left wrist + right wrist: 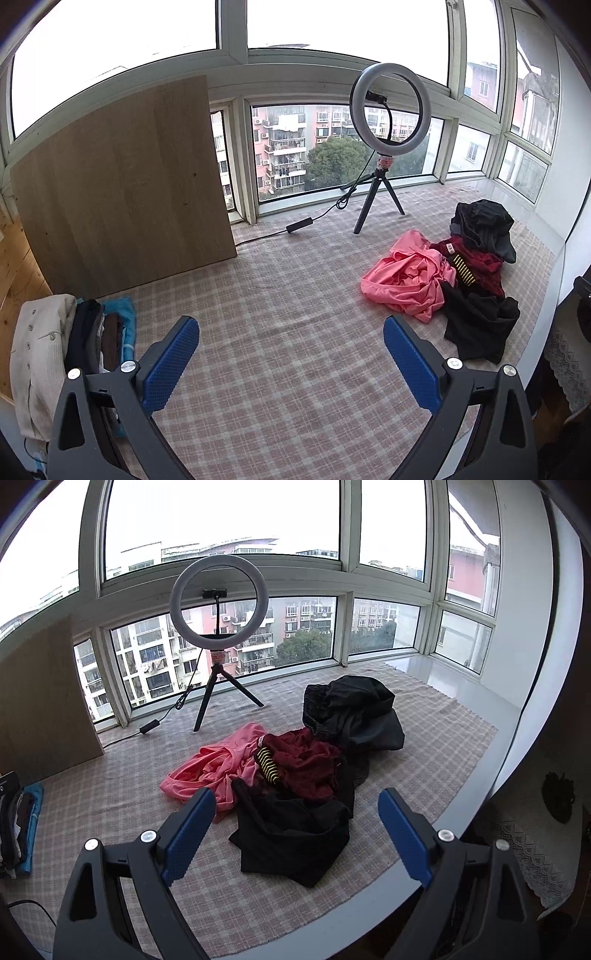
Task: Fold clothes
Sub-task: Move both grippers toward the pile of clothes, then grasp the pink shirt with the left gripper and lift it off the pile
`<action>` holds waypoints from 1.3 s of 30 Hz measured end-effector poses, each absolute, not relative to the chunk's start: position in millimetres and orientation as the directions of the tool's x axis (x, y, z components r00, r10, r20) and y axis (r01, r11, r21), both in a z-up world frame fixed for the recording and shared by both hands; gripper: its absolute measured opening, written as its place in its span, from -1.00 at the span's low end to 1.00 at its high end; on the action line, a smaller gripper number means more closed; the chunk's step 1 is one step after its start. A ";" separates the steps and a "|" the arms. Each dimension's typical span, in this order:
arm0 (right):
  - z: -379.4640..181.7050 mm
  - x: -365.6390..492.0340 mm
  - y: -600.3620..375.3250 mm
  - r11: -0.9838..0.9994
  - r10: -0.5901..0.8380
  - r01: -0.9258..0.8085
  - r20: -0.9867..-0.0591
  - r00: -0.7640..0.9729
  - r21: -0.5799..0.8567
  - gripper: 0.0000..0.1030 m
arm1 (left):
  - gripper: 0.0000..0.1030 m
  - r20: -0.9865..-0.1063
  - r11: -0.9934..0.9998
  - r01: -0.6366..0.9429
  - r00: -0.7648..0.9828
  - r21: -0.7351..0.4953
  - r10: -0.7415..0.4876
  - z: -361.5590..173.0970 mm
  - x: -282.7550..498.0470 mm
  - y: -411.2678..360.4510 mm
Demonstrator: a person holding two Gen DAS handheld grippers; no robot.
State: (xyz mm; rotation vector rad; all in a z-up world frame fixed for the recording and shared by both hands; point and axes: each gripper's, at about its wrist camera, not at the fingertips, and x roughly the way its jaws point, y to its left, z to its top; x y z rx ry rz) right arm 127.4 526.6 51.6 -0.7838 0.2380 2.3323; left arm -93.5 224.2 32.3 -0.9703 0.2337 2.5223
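A heap of unfolded clothes lies on the checked cloth: a pink garment (406, 280) (218, 764), a dark red one (476, 266) (306, 764), a black one (476, 325) (291, 830) nearest me, and a dark bundle (484, 225) (354, 709) behind. A stack of folded clothes (74, 347) (16, 823) stands at the left edge. My left gripper (291, 328) hangs open over bare cloth, left of the heap. My right gripper (295, 801) is open just above the black garment, holding nothing.
A ring light on a tripod (384, 155) (219, 635) stands by the windows, its cable (299, 225) trailing left. A wooden board (122, 184) leans at the back left. The cloth-covered platform (280, 302) drops off at the right edge (480, 786).
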 end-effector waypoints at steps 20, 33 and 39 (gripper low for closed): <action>27.6 66.3 767.6 -0.820 0.435 -0.572 -0.659 -0.613 -0.009 0.74 | 0.56 -0.772 -0.915 -0.397 -0.557 -0.076 0.306 -12.0 -152.5 391.9; -29.2 -17.2 809.2 -0.874 0.286 -0.482 -0.734 -0.617 0.065 0.55 | 0.58 -0.861 -0.877 -0.479 -0.425 -0.050 0.281 -62.1 -167.7 447.4; -59.8 -98.6 785.5 -0.924 0.187 -0.379 -0.806 -0.561 0.049 0.54 | 0.58 -0.863 -0.894 -0.444 -0.425 -0.063 0.273 -66.6 -181.2 431.4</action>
